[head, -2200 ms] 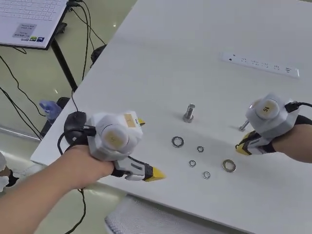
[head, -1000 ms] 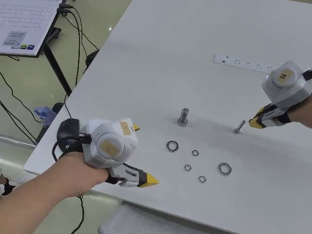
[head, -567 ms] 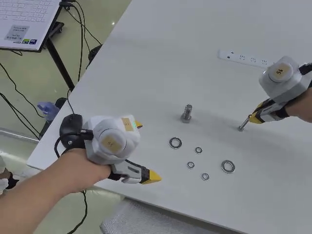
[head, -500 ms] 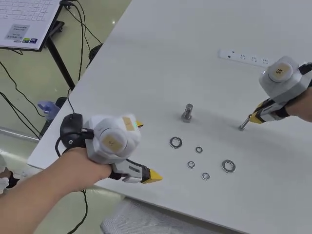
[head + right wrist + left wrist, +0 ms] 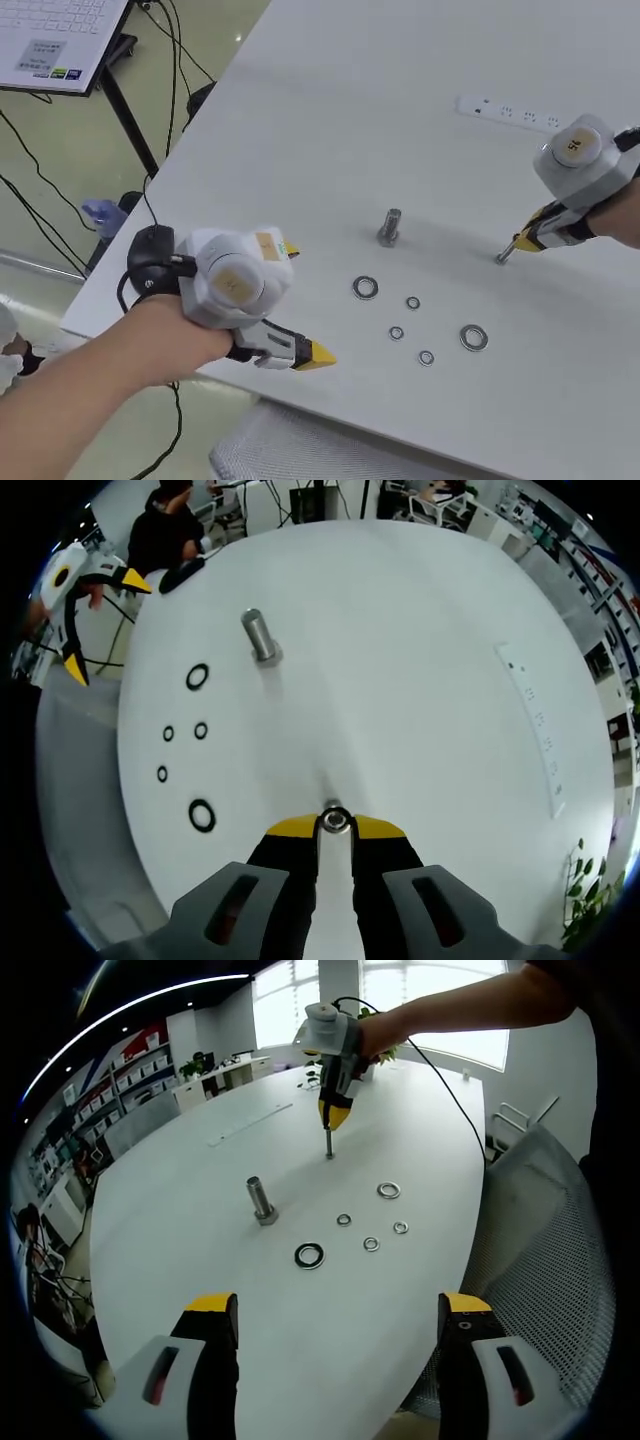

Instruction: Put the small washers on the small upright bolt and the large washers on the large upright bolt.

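- Right gripper [image 5: 334,827] pinches the small bolt [image 5: 328,1146], apparently setting it upright, right of the large bolt [image 5: 389,227].
- Left gripper [image 5: 338,1305] gapes, empty.
- Washers [image 5: 365,288] lie loose on the table [image 5: 400,120]; next likely: let go, pick one.

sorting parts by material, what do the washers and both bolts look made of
Washers: likely metal, thin grey rings with dull sheen. Large bolt: probably steel, silver-grey, bright highlight on its shaft. Small bolt, between the right gripper's fingers: also shiny grey metal; alloy unclear.
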Available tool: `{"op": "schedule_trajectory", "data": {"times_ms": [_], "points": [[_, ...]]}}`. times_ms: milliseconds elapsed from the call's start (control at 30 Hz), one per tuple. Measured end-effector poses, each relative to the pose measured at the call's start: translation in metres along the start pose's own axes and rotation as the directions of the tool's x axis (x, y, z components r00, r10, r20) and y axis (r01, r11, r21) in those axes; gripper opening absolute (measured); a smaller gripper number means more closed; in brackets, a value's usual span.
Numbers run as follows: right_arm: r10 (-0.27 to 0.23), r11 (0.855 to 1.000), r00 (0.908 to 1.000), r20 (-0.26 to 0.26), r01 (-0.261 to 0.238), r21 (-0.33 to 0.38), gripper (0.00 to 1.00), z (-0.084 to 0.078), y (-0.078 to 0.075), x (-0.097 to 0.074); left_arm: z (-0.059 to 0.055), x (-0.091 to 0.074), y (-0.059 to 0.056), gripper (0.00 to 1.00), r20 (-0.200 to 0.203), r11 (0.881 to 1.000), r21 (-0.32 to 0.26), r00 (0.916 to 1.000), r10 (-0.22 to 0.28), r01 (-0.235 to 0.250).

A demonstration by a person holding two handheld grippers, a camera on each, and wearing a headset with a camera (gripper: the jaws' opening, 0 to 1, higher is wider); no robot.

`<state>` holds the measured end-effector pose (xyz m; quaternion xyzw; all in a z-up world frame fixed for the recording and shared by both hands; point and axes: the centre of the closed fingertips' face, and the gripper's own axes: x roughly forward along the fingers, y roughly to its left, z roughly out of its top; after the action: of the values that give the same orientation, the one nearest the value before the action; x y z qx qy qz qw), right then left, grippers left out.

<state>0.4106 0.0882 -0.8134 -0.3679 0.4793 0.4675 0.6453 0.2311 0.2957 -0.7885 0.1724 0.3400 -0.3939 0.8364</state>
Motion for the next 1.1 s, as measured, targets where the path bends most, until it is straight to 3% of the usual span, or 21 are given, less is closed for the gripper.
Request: {"op": "schedule_trajectory", "data": {"times_ms": [1100], "points": [[0.014,0.999,0.9983,-0.057,-0.016,-0.047,0.12,-0.007,0.003,0.029,-0.004,0.002,-0.001,0.77,-0.012,1.000,0.007,0.9999,-0.011,0.011]]}}
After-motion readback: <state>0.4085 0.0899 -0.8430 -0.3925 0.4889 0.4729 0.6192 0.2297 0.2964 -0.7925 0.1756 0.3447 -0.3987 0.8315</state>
